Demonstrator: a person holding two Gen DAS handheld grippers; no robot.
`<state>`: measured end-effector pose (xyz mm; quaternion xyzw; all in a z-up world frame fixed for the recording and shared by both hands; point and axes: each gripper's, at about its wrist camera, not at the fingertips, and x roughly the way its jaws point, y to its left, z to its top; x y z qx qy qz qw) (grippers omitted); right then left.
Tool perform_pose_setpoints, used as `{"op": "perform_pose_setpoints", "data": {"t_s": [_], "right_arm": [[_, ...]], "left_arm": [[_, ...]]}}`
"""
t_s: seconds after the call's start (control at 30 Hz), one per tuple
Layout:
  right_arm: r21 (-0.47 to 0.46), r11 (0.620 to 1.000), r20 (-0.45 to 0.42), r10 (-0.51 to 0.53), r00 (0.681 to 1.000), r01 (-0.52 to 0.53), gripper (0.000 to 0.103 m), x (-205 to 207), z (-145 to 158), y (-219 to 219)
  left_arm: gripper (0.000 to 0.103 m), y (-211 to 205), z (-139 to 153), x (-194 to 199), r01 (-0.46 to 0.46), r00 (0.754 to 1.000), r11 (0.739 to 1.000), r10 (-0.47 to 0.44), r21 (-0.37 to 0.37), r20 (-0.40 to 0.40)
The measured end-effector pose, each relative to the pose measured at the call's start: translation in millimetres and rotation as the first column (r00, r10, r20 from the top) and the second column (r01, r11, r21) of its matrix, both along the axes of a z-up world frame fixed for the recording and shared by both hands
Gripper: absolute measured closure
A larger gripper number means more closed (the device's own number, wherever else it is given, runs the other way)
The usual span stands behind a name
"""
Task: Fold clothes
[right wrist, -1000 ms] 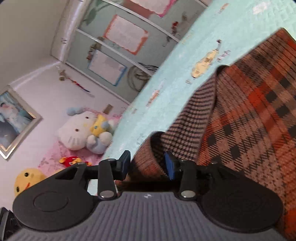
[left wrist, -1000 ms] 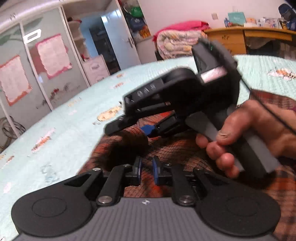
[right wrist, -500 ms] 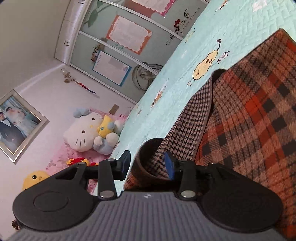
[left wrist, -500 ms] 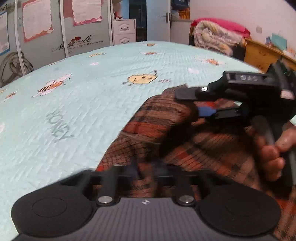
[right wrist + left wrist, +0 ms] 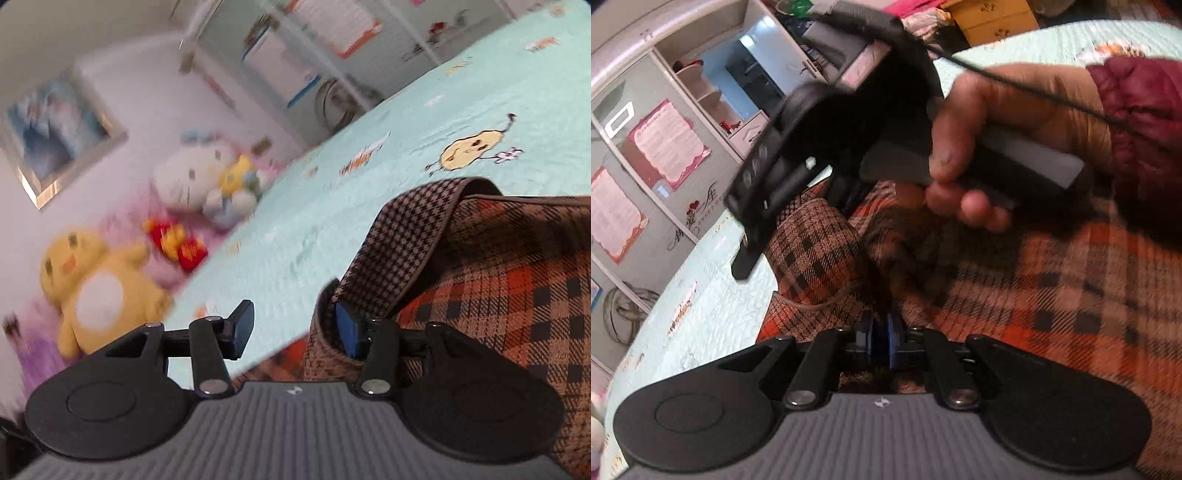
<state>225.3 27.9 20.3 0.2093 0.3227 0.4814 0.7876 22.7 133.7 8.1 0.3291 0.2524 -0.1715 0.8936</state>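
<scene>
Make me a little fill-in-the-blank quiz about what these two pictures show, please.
The left tongs are ___.
The garment on the bedspread has a ___ pattern.
The person's sleeve is dark ___.
The biggest plush toy is ___.
Missing words: shut, checked, red, yellow.

1. The garment point(image 5: 1052, 295) is orange, brown and black plaid, lying rumpled on the bed point(image 5: 369, 184).
2. Its houndstooth band point(image 5: 399, 251) runs along an upturned edge.
3. An opening, perhaps a cuff point(image 5: 816, 254), stands rounded near the bed's edge.
</scene>
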Motion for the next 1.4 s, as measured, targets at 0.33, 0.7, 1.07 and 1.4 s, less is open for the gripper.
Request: {"op": "perform_pose_setpoints", "data": {"t_s": [0.33, 0.7, 1.07, 1.4], "right_arm": [[-0.119, 0.993, 0.051, -0.001, 0.999, 0.007, 0.055, -7.0, -4.2, 8.8], [-0.076, 0.995, 0.171, -0.046, 0.984, 0.060, 0.054, -18.7, 18.5, -2.4], [-0.231, 0.973, 0.290, 0.076, 0.954, -0.007, 0.055, -35.3, 24.5, 21.8], [-0.386, 0.916, 0.408, 0.280, 0.869, -0.114, 0.091, -62.4, 21.4, 44.4]], "left_arm": [[0.088, -2.5, 4.4, -17.6, -0.019, 0.995, 1.000, 0.020, -0.013, 0.094], [0.096, 48.9, -5.7, 4.8, -0.174, 0.985, 0.981, 0.172, -0.083, -0.023], [0.096, 55.4, 0.8, 14.1, -0.189, 0.980, 0.962, 0.173, -0.195, -0.100], [0.091, 78.3, 6.7, 19.5, -0.221, 0.971, 0.921, 0.178, -0.320, -0.158]]}}
